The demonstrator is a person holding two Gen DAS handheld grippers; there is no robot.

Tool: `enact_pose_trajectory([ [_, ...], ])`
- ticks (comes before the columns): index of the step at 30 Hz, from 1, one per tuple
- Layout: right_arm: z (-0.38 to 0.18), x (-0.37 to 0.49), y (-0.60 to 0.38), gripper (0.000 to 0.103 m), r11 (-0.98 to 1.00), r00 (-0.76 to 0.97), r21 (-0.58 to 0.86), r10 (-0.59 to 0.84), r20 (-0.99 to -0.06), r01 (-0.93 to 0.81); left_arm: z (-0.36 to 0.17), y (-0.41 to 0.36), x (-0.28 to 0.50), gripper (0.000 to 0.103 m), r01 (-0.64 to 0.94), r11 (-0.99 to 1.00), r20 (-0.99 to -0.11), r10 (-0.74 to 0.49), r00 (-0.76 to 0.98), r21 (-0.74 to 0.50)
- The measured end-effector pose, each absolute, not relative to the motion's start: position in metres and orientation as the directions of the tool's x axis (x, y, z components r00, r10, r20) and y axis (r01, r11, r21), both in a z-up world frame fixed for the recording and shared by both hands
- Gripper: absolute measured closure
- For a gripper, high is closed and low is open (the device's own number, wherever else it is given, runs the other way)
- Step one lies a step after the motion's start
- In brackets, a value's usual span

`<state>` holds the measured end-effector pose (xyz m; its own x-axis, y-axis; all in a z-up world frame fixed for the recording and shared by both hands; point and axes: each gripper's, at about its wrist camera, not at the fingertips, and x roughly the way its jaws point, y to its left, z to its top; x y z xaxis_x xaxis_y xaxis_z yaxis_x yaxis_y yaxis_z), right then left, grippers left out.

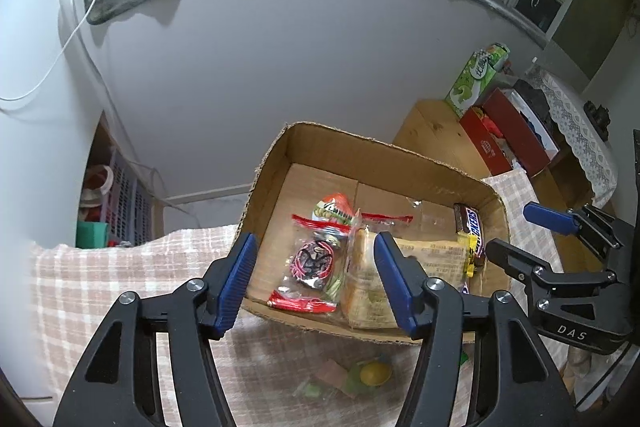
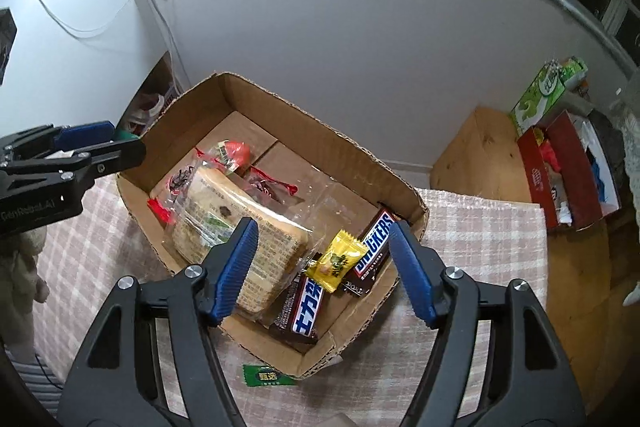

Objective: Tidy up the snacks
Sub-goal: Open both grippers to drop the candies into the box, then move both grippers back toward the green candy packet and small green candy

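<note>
1. Your left gripper (image 1: pixel 314 269) hangs above the cardboard box (image 1: pixel 400 157) with its jaws apart and nothing between the pads.
2. Your right gripper (image 2: pixel 324 261) is likewise spread and empty above the yellow candy (image 2: pixel 336 261).
3. The wrapped bread (image 2: pixel 240 227), two Snickers bars (image 2: pixel 374 247) and the red-edged packets (image 1: pixel 308 267) lie inside the box.
4. A blurred yellowish piece (image 1: pixel 374 373), perhaps a sweet, lies on the checked cloth (image 1: pixel 100 287) outside it.
</note>
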<state>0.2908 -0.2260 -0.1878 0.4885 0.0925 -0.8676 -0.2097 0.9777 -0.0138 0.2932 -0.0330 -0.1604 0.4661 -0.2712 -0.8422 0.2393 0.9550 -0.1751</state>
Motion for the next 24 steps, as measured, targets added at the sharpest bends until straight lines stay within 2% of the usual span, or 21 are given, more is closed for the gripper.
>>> enact_pose_trajectory([
  [12, -0.184, 0.275, -0.231, 0.032, 0.979, 0.494, 0.018, 0.117, -0.862, -0.201, -0.16, -0.015, 0.279, 0.043, 0.231, 0.957, -0.837, -0.268, 0.477, -0.175],
  [24, -0.184, 0.218, -0.268, 0.032, 0.984, 0.49, 0.139, 0.175, -0.854, -0.111, -0.172, 0.026, 0.232, 0.043, 0.176, 0.964, -0.844, -0.261, 0.468, -0.2],
])
